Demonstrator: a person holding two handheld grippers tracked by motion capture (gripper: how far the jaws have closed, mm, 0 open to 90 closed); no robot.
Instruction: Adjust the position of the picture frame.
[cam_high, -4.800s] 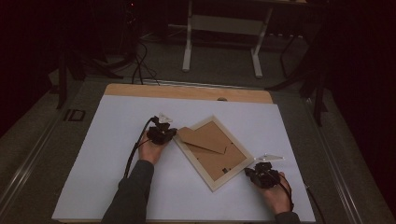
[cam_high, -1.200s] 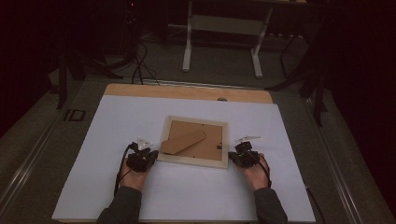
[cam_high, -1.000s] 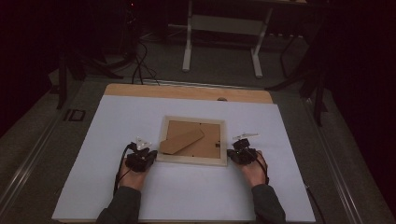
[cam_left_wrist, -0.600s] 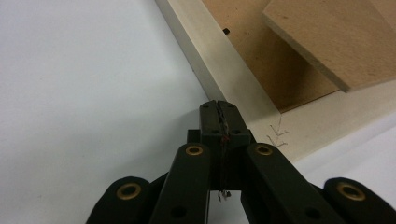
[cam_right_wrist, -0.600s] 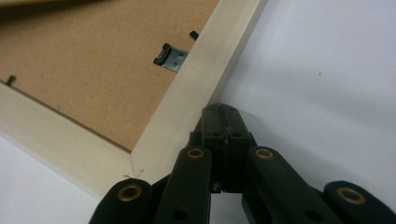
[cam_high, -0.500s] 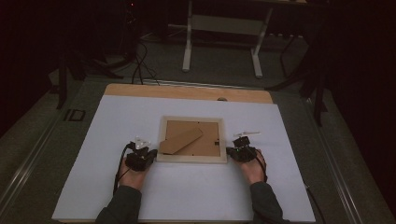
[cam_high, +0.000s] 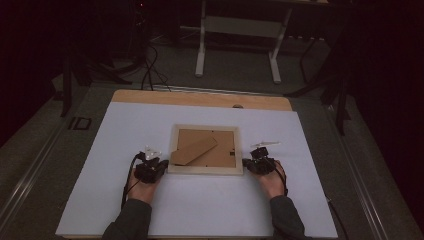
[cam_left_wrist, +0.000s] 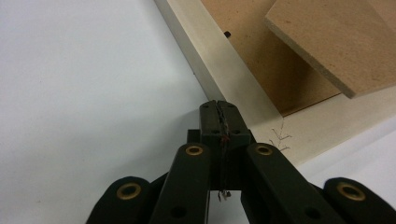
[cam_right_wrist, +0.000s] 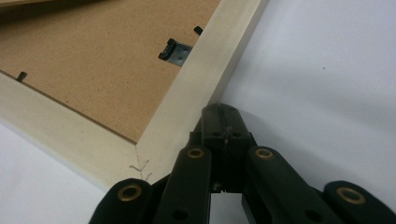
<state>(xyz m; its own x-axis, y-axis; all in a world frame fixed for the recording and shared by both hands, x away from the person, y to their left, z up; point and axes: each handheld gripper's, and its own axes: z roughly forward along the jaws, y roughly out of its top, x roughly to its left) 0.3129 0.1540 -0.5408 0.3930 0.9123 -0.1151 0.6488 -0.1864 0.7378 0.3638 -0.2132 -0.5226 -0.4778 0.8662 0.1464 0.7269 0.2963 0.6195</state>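
I see the picture frame (cam_high: 205, 170) lying back-up mid-table (cam_high: 100, 150); my left gripper (cam_left_wrist: 218, 108) and right gripper (cam_right_wrist: 219, 113) both have jaws pressed together, empty, tips against the frame's near corners

Lying dim beyond the tabletop's (cam_high: 150, 97) far edge: grey floor (cam_high: 240, 82), black cables (cam_high: 150, 75) trailing near the far-left corner, pale stand legs (cam_high: 202, 45) standing behind.
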